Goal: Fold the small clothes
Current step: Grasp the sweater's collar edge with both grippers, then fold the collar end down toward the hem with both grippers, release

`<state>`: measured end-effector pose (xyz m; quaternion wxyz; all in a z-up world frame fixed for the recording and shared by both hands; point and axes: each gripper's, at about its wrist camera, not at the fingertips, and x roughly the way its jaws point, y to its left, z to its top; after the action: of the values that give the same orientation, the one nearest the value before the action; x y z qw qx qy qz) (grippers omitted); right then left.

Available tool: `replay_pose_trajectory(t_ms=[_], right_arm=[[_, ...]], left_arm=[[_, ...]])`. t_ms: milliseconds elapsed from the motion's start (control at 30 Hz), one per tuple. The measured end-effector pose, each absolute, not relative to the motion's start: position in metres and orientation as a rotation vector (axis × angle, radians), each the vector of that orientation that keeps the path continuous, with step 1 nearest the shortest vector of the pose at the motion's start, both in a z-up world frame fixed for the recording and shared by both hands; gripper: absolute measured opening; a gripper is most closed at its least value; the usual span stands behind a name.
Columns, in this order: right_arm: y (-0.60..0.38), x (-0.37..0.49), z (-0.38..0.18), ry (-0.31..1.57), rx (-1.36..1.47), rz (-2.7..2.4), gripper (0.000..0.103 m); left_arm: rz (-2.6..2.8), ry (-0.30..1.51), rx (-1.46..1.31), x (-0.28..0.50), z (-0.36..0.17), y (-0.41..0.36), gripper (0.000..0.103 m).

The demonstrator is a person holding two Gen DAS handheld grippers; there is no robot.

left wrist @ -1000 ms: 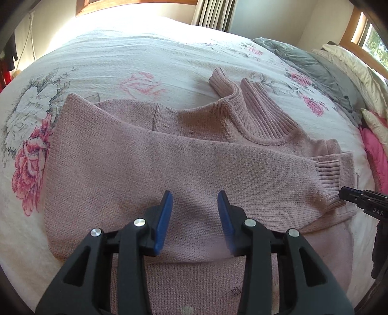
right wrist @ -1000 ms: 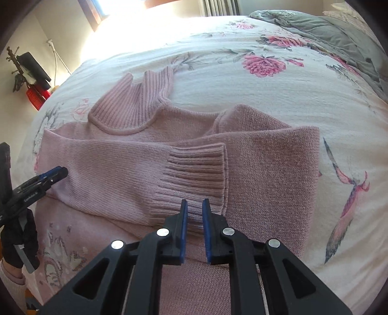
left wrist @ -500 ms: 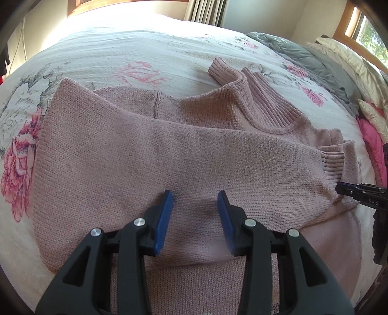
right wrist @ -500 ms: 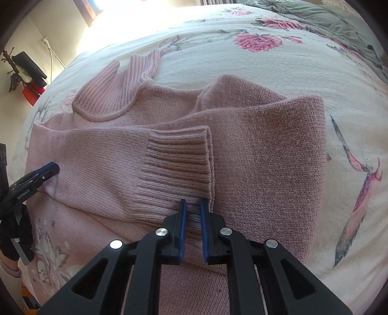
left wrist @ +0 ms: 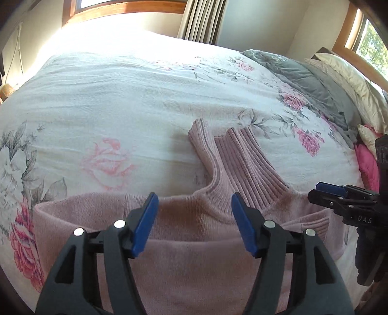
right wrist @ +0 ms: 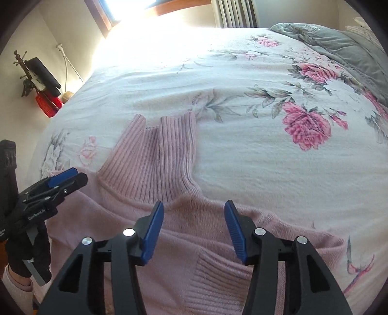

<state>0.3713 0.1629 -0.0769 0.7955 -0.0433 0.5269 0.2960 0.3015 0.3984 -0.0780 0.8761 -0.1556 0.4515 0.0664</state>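
Note:
A pink knitted sweater (left wrist: 194, 256) lies flat on the floral bedspread (left wrist: 121, 97), both sleeves folded across its chest. Its ribbed turtleneck collar (left wrist: 245, 167) points away from me. In the left wrist view my left gripper (left wrist: 194, 218) hovers open over the upper chest, just below the neckline, holding nothing. In the right wrist view the collar (right wrist: 157, 155) is ahead and a ribbed sleeve cuff (right wrist: 218, 278) lies under the fingers. My right gripper (right wrist: 194, 218) is open over the right shoulder area and empty. Each gripper shows side-on at the edge of the other's view.
A grey blanket (left wrist: 305, 80) and pale pillows (left wrist: 349, 80) are piled along the bed's right side, with a bright pink item (left wrist: 366, 164) below them. A window and curtain (left wrist: 203, 19) stand behind the bed. A gloved hand (right wrist: 21, 254) holds the left gripper. Red and black objects (right wrist: 46, 97) hang on the left wall.
Both grippers moved forward from the folded sleeves to the neckline, so the views now show more of the bed. The right gripper's nearly shut jaws opened wide, and the left's widened.

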Motion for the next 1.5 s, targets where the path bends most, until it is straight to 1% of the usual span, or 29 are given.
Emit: replay_pose_trajectory(t_ms=[67, 133, 233, 367, 433, 467, 500, 533, 567, 600, 633, 700, 800, 933, 1100, 1200, 1333, 1400, 1500], right_arm=[[0.176, 0.388, -0.083, 1.145, -0.081, 0.621, 0.056], [0.188, 0.401, -0.090, 1.166, -0.059, 0.617, 0.063], [0.201, 0.420, -0.099, 1.203, -0.012, 0.610, 0.064], [0.216, 0.434, -0.113, 1.239, 0.021, 0.607, 0.064], [0.222, 0.439, -0.124, 1.262, 0.012, 0.586, 0.065], [0.224, 0.440, -0.128, 1.261, 0.008, 0.581, 0.065], [0.226, 0.440, -0.130, 1.254, 0.005, 0.581, 0.064], [0.227, 0.440, -0.130, 1.243, -0.003, 0.580, 0.051], [0.228, 0.440, -0.130, 1.239, -0.003, 0.598, 0.032], [0.229, 0.440, -0.131, 1.257, 0.021, 0.636, 0.012], [0.227, 0.439, -0.129, 1.244, 0.040, 0.649, 0.011], [0.221, 0.432, -0.119, 1.190, 0.038, 0.687, 0.011], [0.204, 0.419, -0.100, 1.117, 0.113, 0.770, 0.011], [0.187, 0.391, -0.075, 1.006, 0.095, 0.856, 0.011], [0.160, 0.347, -0.056, 0.928, 0.075, 0.922, 0.011], [0.147, 0.323, -0.054, 0.919, 0.048, 0.963, 0.011], [0.130, 0.291, -0.063, 0.937, -0.001, 0.971, 0.012], [0.124, 0.276, -0.070, 0.955, -0.036, 0.976, 0.015], [0.112, 0.258, -0.083, 0.999, -0.055, 0.999, 0.017]], left_arm=[[0.151, 0.968, -0.335, 0.321, -0.085, 0.398, 0.063], [0.143, 0.998, -0.337, 0.337, -0.092, 0.396, 0.063], [0.152, 1.040, -0.337, 0.356, -0.104, 0.393, 0.063], [0.169, 1.077, -0.405, 0.369, -0.123, 0.402, 0.063], [0.157, 1.084, -0.439, 0.373, -0.131, 0.405, 0.060], [0.153, 1.084, -0.456, 0.373, -0.134, 0.407, 0.056], [0.151, 1.080, -0.471, 0.374, -0.137, 0.408, 0.049], [0.140, 1.070, -0.489, 0.374, -0.138, 0.410, 0.036], [0.127, 1.066, -0.503, 0.374, -0.139, 0.411, 0.030], [0.112, 1.064, -0.514, 0.374, -0.139, 0.411, 0.018], [0.091, 1.052, -0.529, 0.373, -0.138, 0.411, 0.012], [0.059, 1.005, -0.540, 0.368, -0.132, 0.410, 0.009], [0.010, 0.937, -0.523, 0.355, -0.119, 0.409, 0.009], [-0.058, 0.847, -0.520, 0.326, -0.103, 0.408, 0.009], [-0.126, 0.771, -0.453, 0.281, -0.090, 0.400, 0.010], [-0.160, 0.765, -0.441, 0.254, -0.090, 0.397, 0.013], [-0.184, 0.786, -0.421, 0.221, -0.099, 0.395, 0.022], [-0.185, 0.804, -0.421, 0.206, -0.107, 0.397, 0.024], [-0.169, 0.836, -0.445, 0.189, -0.118, 0.406, 0.024]])
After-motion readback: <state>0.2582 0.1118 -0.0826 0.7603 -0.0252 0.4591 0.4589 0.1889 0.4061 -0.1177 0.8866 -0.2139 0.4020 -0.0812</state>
